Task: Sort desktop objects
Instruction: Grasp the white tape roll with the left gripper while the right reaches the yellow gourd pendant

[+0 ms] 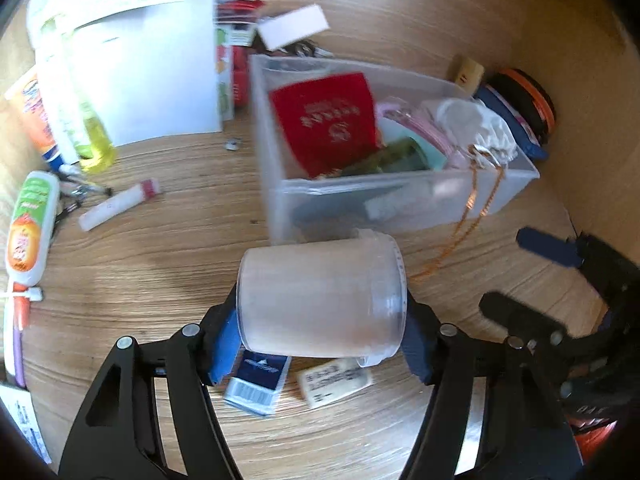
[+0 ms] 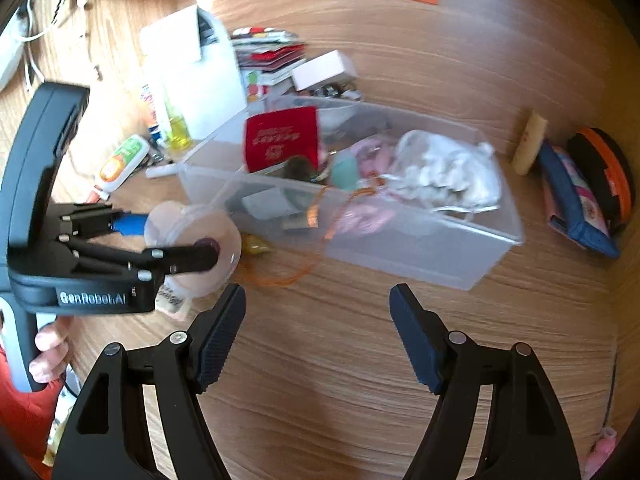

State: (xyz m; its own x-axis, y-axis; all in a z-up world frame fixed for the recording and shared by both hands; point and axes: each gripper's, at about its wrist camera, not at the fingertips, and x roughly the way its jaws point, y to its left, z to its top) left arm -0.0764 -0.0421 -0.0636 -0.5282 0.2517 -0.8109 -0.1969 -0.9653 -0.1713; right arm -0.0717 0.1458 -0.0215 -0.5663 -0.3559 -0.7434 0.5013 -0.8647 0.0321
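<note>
Left gripper (image 1: 320, 344) held a frosted plastic jar (image 1: 320, 300) lying sideways between its blue pads, lid end to the right, at lower centre of the left wrist view. The jar sat above the wooden desk (image 1: 160, 240), just in front of the clear plastic bin (image 1: 280, 200). A blue-and-white card (image 1: 258, 384) and a beige eraser (image 1: 334, 380) lay on the desk under the jar.

In the right wrist view the same left gripper (image 2: 180, 236) came in from the left edge, jar (image 2: 196, 248) clamped, a hand (image 2: 48, 352) on its handle at lower left.

Right gripper (image 2: 318, 332) was open wide, nothing between the pads, bare desk (image 2: 320, 380) below it at lower centre.

Bin (image 2: 400, 256) filled mid-frame, holding a red booklet (image 2: 282, 138), a white crumpled bag (image 2: 444, 168) and pink items (image 2: 372, 152); an orange chain (image 2: 336, 216) hung over its front wall onto the desk.

Left of the bin: white box (image 1: 152, 80), yellow bottle (image 1: 96, 140), white tube (image 1: 120, 204). Right of the bin: blue pouch (image 2: 576, 204) and an orange-rimmed black item (image 2: 608, 172).
</note>
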